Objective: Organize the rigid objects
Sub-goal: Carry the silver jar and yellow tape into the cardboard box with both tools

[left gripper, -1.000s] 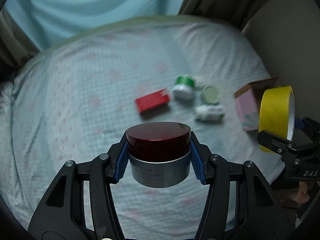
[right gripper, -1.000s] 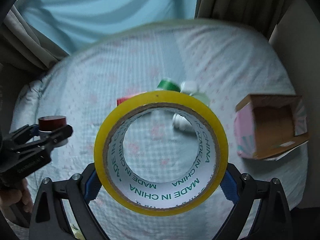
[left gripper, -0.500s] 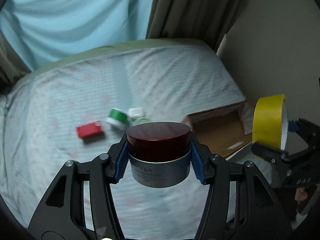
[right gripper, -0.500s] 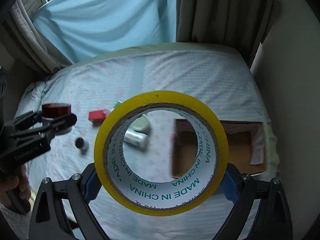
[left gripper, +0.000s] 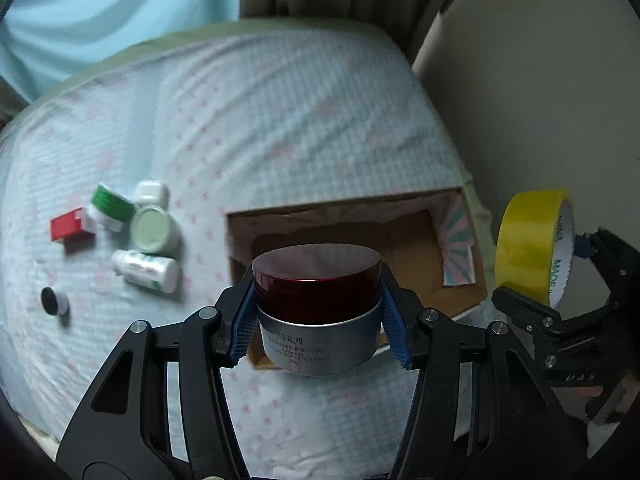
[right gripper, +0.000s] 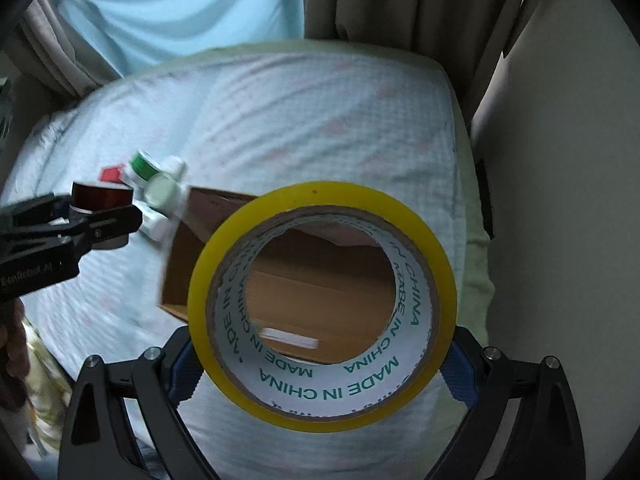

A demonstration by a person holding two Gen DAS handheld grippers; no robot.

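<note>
Your left gripper (left gripper: 320, 316) fingers pinch the red-lidded cream jar (left gripper: 318, 308) by its sides, above the cardboard box (left gripper: 460, 292) on the bed; your right gripper (right gripper: 322, 364) fingers clamp the yellow tape roll (right gripper: 320, 208) edgewise

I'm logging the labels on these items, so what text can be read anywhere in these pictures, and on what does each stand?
"MADE IN CHINA", green, repeated round the inner core of the yellow tape roll clamped in the right gripper.
"Advanced", "Soft Cream" and "20g" on the silver wall of the red-lidded cream jar clamped in the left gripper; the characters above are too blurred.
Embossed lettering on the left gripper's body: unreadable.
White bottle: green print, too blurred.
</note>
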